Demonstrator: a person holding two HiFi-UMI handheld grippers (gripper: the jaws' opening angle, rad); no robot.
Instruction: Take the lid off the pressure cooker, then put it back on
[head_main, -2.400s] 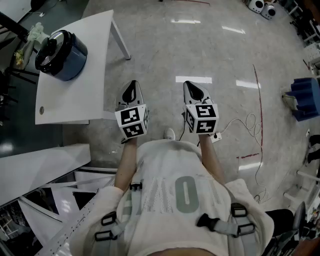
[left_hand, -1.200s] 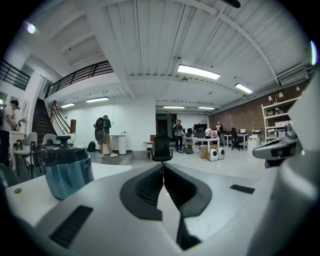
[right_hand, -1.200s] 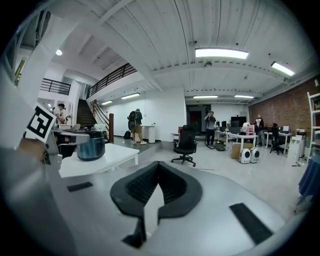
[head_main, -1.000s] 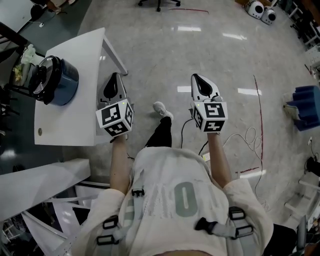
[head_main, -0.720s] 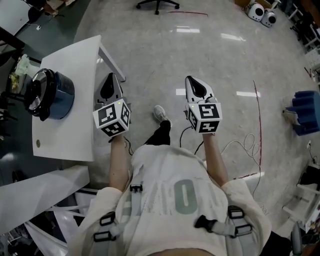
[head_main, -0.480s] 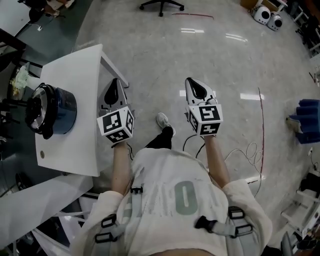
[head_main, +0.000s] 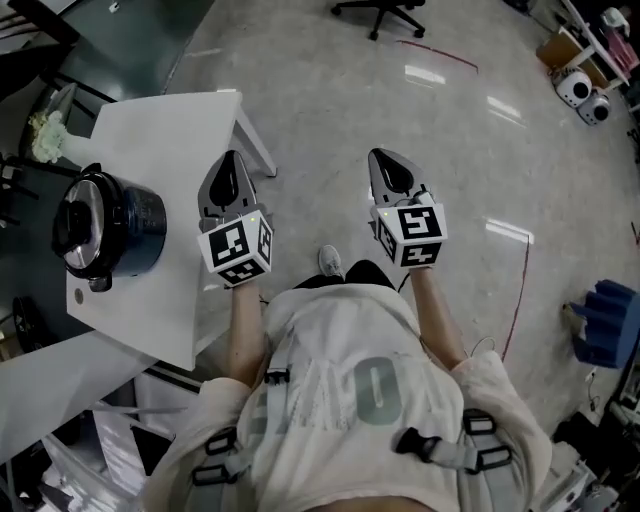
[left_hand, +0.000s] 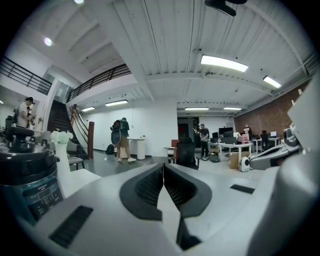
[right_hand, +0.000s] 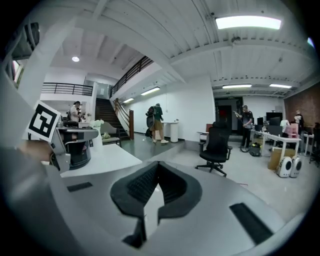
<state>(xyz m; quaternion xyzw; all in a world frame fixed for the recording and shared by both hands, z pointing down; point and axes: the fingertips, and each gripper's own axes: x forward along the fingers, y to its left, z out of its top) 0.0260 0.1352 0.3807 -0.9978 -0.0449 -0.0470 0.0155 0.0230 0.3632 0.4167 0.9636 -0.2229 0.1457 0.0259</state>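
Two pairs of tongs are held out toward twelve o'clock from the person's chest, as seen in the head view.

Left tongs (head_main: 230, 160): jaws pressed together with nothing between them, the tip over the three o'clock edge of the white tabletop (head_main: 185, 125).

Right tongs (head_main: 385, 160): jaws likewise together and empty, over the grey floor (head_main: 330, 90), apart from the tabletop.

Pressure cooker (head_main: 105, 228): a dark blue pot standing on the tabletop at nine o'clock of the left tongs, touched by neither pair. Its lid (head_main: 78, 222) sits on the pot.

Vase of white flowers (head_main: 45, 135): at eleven o'clock of the cooker. Whether it stands on the tabletop cannot be told.

Office chair (head_main: 395, 10): on the floor at twelve o'clock, well apart from both pairs.

Shoe (head_main: 332, 262): on the floor between the two forearms.

Left gripper view: the ribbed pads (left_hand: 150, 187) meet along one line. The cooker fills the nine o'clock side, with the vase just beside it toward three o'clock.

Right gripper view: the pads (right_hand: 142, 185) are closed on nothing. The cooker stands at nine o'clock, with the left tongs' marker cube (right_hand: 42, 121) before it.
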